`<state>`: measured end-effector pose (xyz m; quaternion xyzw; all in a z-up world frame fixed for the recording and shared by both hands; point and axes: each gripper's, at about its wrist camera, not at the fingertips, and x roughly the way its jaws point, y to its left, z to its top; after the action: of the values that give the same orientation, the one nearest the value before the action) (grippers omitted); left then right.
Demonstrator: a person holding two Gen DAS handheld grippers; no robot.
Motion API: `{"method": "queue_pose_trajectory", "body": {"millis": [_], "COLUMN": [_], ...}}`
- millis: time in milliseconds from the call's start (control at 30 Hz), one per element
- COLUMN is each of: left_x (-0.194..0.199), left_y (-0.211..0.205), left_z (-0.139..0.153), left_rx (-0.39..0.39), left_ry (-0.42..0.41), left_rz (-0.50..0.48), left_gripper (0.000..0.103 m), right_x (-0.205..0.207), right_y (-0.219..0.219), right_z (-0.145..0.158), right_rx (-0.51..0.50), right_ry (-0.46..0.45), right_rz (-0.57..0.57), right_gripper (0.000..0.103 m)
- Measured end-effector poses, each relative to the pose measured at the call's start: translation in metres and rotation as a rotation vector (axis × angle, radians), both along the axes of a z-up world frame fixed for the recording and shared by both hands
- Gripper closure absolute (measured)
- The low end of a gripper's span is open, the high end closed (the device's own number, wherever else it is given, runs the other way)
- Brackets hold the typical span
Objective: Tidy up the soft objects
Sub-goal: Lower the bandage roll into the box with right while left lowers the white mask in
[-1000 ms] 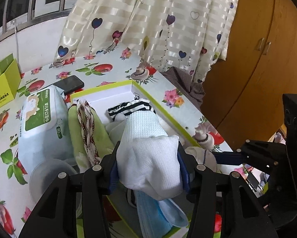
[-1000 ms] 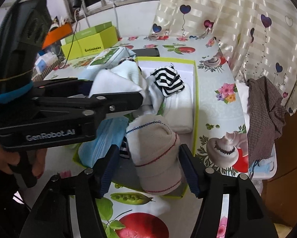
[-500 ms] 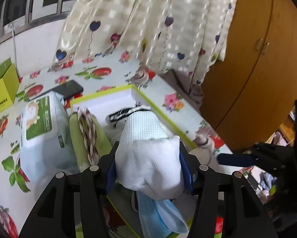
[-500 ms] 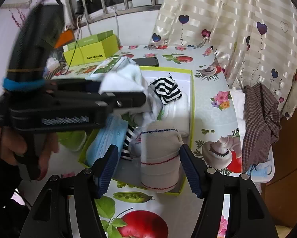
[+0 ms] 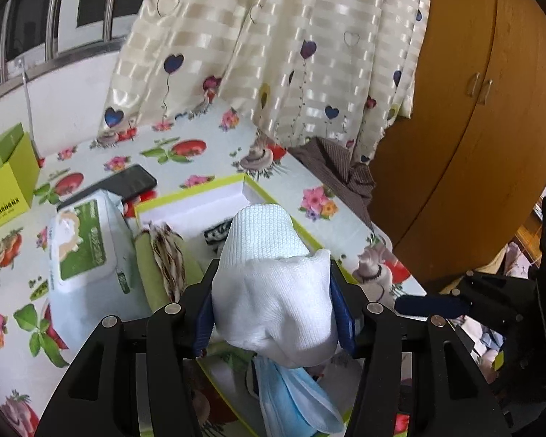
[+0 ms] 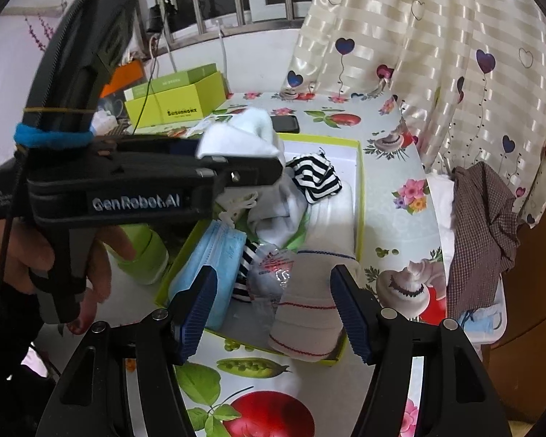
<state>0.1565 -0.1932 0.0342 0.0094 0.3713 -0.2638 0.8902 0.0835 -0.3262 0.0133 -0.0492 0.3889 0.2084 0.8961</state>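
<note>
My left gripper (image 5: pixel 274 309) is shut on a rolled white sock (image 5: pixel 273 291), which it holds above the lime-rimmed white box (image 6: pixel 360 189). The right wrist view shows the same sock (image 6: pixel 243 138) sticking out of the left gripper (image 6: pixel 258 160). My right gripper (image 6: pixel 273 309) stands open over the near end of the box. Below and between its pads lies a beige sock (image 6: pixel 305 320) with red and blue stripes. Also in the box are blue face masks (image 6: pixel 214 255), a black-and-white striped sock (image 6: pixel 316 178) and folded white cloth (image 6: pixel 334 215).
A wet-wipes pack (image 5: pixel 87 251), a phone (image 5: pixel 127 182) and a green carton (image 5: pixel 3 182) lie left of the box on the flowered tablecloth. A brown checked cloth (image 6: pixel 480 225) hangs off the table edge by the curtain. A wooden cupboard (image 5: pixel 473 145) stands to the right.
The right gripper has drawn back from the beige sock, which now lies in the box with a gap beside the pads. The left gripper has lifted the white sock slightly.
</note>
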Motion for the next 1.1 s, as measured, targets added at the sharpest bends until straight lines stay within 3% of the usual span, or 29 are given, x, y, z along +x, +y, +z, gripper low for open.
{"method": "queue_pose_trajectory", "body": {"millis": [267,433,633,900,1100], "left_x": [-0.013,-0.013,-0.017,-0.013,-0.02], "left_y": [0.004,0.006,0.003,0.002,0.001], "left_z": [-0.002,-0.006,0.005,-0.006,-0.005], "left_rx": [-0.01,-0.004,-0.017,0.005,0.009], "left_ry": [-0.019,-0.014,-0.074,-0.034,-0.085], "left_rz": [-0.043,-0.055,-0.069,-0.058,-0.048], "left_gripper": [0.048,0.048,0.048,0.048,0.048], "right_x": [-0.001,0.0,0.003,0.007,0.009], "right_y": [-0.006,-0.029,-0.032,-0.038,-0.041], "right_z": [0.008,0.025,0.025,0.022,0.016], "right_rx": [-0.007,0.014,0.041,0.053,0.063], "right_ry": [-0.034,-0.088,-0.085,-0.084,-0.068], "right_rz": [-0.011,-0.091,-0.099,-0.119,-0.122], "right_gripper": [0.038,0.038,0.038,0.038,0.038]}}
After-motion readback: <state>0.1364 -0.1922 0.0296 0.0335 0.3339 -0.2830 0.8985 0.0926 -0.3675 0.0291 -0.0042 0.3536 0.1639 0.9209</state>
